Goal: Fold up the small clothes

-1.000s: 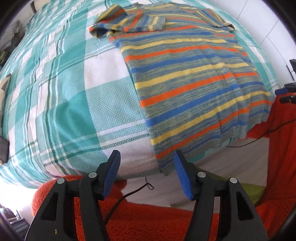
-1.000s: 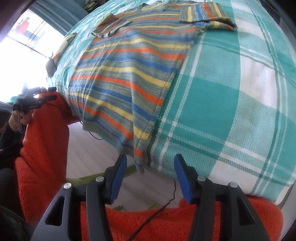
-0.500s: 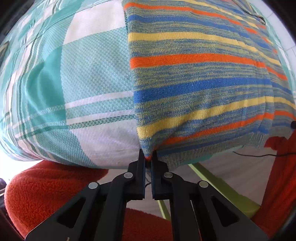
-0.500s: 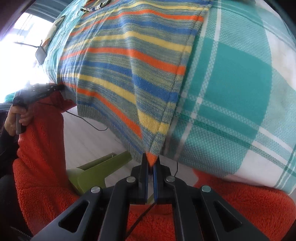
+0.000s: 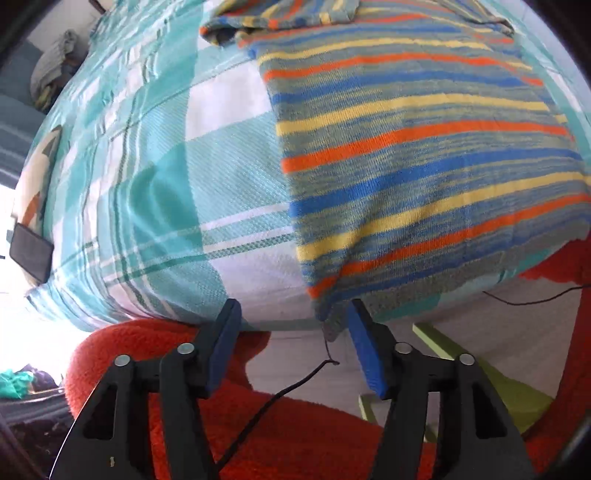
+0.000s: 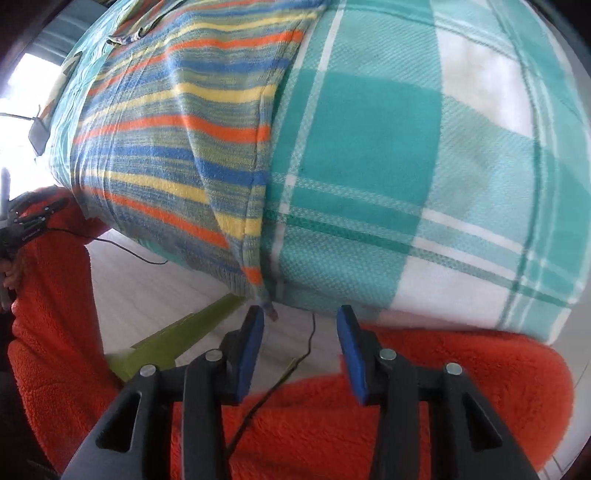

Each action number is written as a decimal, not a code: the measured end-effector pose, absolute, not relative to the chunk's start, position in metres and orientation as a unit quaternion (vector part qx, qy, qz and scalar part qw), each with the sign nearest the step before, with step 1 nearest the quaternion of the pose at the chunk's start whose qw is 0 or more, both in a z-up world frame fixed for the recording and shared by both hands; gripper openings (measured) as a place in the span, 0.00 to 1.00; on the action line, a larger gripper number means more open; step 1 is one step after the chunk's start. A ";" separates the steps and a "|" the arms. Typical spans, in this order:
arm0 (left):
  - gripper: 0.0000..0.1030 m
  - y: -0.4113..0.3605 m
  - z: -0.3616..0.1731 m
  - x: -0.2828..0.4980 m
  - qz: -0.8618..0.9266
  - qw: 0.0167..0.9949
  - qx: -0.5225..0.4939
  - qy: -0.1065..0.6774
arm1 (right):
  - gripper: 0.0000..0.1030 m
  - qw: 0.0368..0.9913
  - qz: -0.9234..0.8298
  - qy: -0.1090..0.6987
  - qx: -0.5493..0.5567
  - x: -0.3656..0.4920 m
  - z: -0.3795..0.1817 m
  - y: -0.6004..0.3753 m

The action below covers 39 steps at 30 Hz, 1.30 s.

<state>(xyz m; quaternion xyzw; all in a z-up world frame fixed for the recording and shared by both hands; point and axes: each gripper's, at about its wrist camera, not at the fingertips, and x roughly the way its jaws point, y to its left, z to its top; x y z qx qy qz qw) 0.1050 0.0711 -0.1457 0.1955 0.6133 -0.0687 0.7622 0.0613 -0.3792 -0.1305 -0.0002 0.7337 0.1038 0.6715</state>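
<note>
A knitted shirt with blue, yellow, orange and grey stripes (image 5: 424, 155) lies flat on a bed under a teal and white checked blanket (image 5: 155, 177). Its hem hangs over the bed's near edge. My left gripper (image 5: 291, 321) is open, its right pad just under the shirt's left hem corner (image 5: 328, 317), holding nothing. My right gripper (image 6: 301, 325) is open too, its left pad beside the shirt's right hem corner (image 6: 264, 301), which dangles free. The shirt also shows in the right wrist view (image 6: 177, 147). One sleeve lies folded at the far end (image 5: 266, 18).
An orange fleece sleeve (image 5: 295, 424) fills the bottom of both views. A thin black cable (image 5: 288, 387) runs over it. A green frame (image 6: 177, 339) stands on the pale floor below the bed edge. A dark flat object (image 5: 31, 253) lies on the bed's left edge.
Both grippers were shut on the shirt's hem corners half a second ago. They have opened and let go, and have drawn back a little; the hem corners hang free.
</note>
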 end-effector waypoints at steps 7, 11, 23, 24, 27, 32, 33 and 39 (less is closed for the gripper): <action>0.90 0.046 -0.071 0.122 -0.071 0.871 0.122 0.470 | 0.62 0.834 -0.058 0.516 -0.187 0.114 0.018 -0.416; 0.91 0.003 -0.114 0.151 -0.072 0.893 0.106 0.431 | 0.70 0.880 -0.043 0.424 -0.210 0.182 0.029 -0.407; 0.91 -0.022 -0.183 0.121 -0.100 0.873 0.190 0.437 | 0.34 0.841 0.140 0.499 -0.153 0.315 -0.145 -0.293; 0.91 -0.020 -0.183 0.123 -0.099 0.873 0.184 0.441 | 0.15 0.835 0.128 0.518 -0.135 0.322 -0.153 -0.303; 0.91 -0.017 -0.185 0.128 -0.099 0.870 0.166 0.453 | 0.05 0.860 0.092 0.500 -0.038 0.318 -0.127 -0.362; 0.91 -0.017 -0.187 0.132 -0.103 0.868 0.150 0.461 | 0.05 0.893 -0.009 0.440 0.094 0.280 -0.061 -0.491; 0.91 -0.018 -0.187 0.133 -0.104 0.868 0.146 0.463 | 0.05 0.892 -0.032 0.437 0.114 0.272 -0.055 -0.515; 0.91 -0.019 -0.189 0.132 -0.102 0.866 0.137 0.470 | 0.05 0.843 -0.114 0.477 0.219 0.233 -0.092 -0.596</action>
